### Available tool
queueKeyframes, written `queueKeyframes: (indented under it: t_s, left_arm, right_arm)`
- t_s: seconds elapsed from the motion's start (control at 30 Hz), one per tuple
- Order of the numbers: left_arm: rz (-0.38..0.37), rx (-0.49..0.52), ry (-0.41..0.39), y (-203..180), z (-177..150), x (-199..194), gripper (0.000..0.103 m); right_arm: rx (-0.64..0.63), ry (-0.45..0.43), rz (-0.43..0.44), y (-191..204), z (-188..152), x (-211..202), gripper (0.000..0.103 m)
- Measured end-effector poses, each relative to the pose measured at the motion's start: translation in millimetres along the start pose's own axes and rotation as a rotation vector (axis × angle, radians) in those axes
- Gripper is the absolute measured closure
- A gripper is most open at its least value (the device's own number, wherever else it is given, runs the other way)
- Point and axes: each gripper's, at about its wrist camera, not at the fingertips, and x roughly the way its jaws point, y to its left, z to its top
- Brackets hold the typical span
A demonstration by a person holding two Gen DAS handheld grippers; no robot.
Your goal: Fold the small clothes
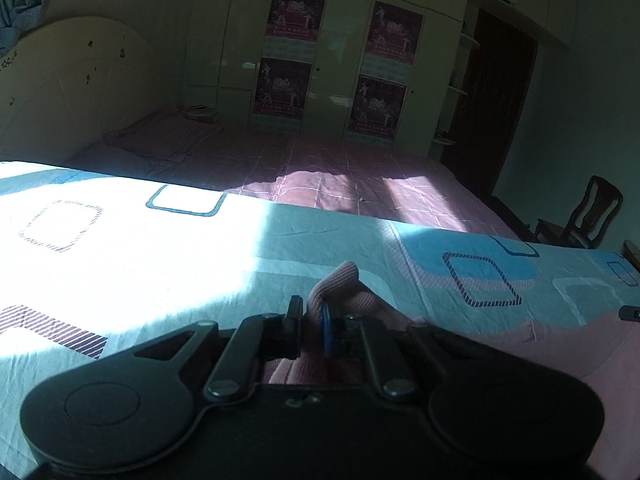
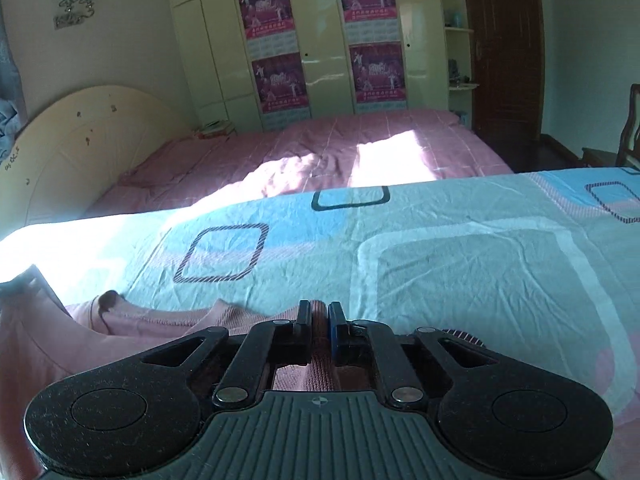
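Note:
A small pink knit garment [image 1: 496, 344] lies on a light blue patterned sheet [image 1: 328, 236]. My left gripper [image 1: 316, 320] is shut on a bunched edge of the garment, which pokes up between its jaws. In the right wrist view the same pink garment [image 2: 160, 320] spreads to the left. My right gripper [image 2: 319, 316] is shut on a ribbed edge of it, low over the sheet [image 2: 460, 248]. The left gripper's tip [image 2: 24, 280] shows at the far left of that view.
A bed with a pink checked cover [image 2: 340, 144] stands beyond the sheet, with a cream headboard [image 2: 80, 136] at left. A wardrobe with posters [image 2: 320, 40] lines the back wall. A dark door [image 2: 504, 48] and a wooden chair [image 1: 580, 216] are at right.

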Motion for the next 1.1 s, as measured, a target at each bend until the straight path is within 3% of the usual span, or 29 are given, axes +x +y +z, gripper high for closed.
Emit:
queueKeyframes:
  t_s: [0.17, 0.3, 0.4, 0.53, 0.57, 0.67, 0.7, 0.73, 0.93, 1.0, 1.1]
  left_arm:
    - [0.098, 0.069, 0.100, -10, -28, 32, 0.094]
    - [0.158, 0.150, 0.123, -18, -45, 45, 0.093]
    - [0.195, 0.206, 0.120, -27, -42, 45, 0.085]
    - [0.181, 0.195, 0.077, -21, -38, 17, 0.045]
    - [0.178, 0.191, 0.062, -20, -38, 8, 0.040]
    - [0.143, 0.212, 0.048, -21, -45, -21, 0.040]
    - [0.135, 0.219, 0.051, -22, -50, -30, 0.040]
    - [0.124, 0.223, 0.059, -23, -56, -37, 0.040]
    - [0.106, 0.306, 0.102, -37, -93, -55, 0.044]
    - [0.168, 0.341, 0.136, -36, -102, -47, 0.049]
    - [0.233, 0.345, 0.119, -30, -109, -51, 0.049]
  right_arm:
    - [0.011, 0.102, -0.093, -3, -20, 40, 0.096]
    - [-0.028, 0.106, -0.147, 1, -29, 55, 0.096]
    - [-0.043, 0.102, -0.143, -1, -27, 51, 0.096]
    - [0.006, 0.052, -0.091, -2, -20, 20, 0.095]
    - [-0.003, 0.050, -0.077, 3, -21, 11, 0.095]
    - [-0.028, 0.059, -0.031, 17, -29, -6, 0.084]
    - [-0.032, 0.063, -0.024, 21, -33, -9, 0.065]
    - [-0.039, 0.060, -0.016, 27, -39, -14, 0.054]
    - [-0.053, 0.074, 0.020, 58, -63, -28, 0.054]
    - [-0.077, 0.089, 0.004, 65, -70, -25, 0.054]
    - [-0.124, 0.115, -0.081, 58, -80, -18, 0.054]
